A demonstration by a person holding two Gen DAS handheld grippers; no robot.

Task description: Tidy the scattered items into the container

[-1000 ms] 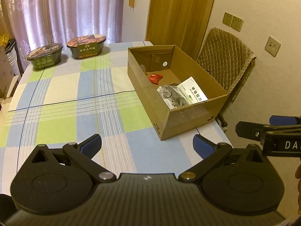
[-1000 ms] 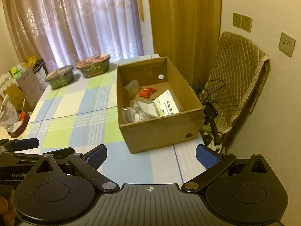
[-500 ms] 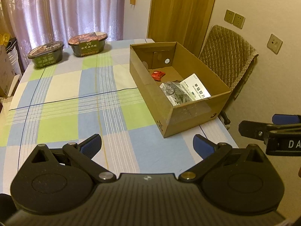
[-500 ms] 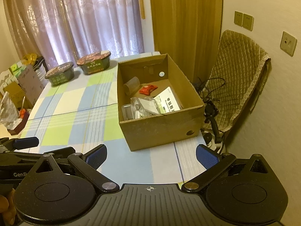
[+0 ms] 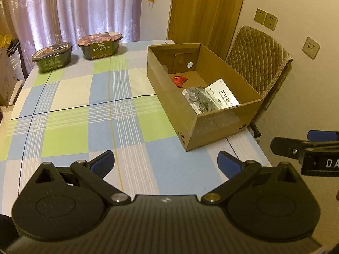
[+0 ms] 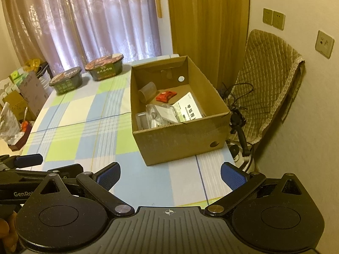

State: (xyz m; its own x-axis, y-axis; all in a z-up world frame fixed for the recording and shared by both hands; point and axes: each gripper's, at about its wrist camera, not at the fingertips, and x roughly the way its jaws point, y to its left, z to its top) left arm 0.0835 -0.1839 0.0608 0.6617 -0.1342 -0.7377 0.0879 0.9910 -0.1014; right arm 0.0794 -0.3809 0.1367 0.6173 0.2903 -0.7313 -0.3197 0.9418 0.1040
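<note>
Your left gripper (image 5: 166, 164) hovers above the near part of the table with its blue-padded fingers spread wide and nothing between them. Your right gripper (image 6: 169, 176) hangs just beside it, equally wide and empty, past the table's near right corner.

The cardboard box (image 5: 220, 124) stands at 1 o'clock from the left gripper, at 12 o'clock from the right. It is an open-topped rectangle of plain brown corrugated board with a round finger hole in each end wall. Inside lie a crinkled red wrapper (image 6: 166, 95) toward the far end, a white printed carton (image 5: 225, 94) leaning against the right wall, a glossy clear plastic bag (image 6: 161, 116) of dark small parts at the near end, and a translucent cup (image 6: 147, 92) on its side against the left wall.

At 11 o'clock, well apart from the box, 2 dark green oval instant-food bowls (image 5: 99, 45) with printed film lids sit side by side at the table's far edge.

The table (image 5: 80, 116) wears a smooth checked cloth of blue, lime green, cream and white stripes. Behind it hang sheer patterned purple curtains (image 6: 95, 19) and a wooden door (image 5: 207, 8). At 2 o'clock a chair draped in a quilted tan cover (image 6: 269, 80) stands against a cream wall with sockets (image 5: 266, 19).
</note>
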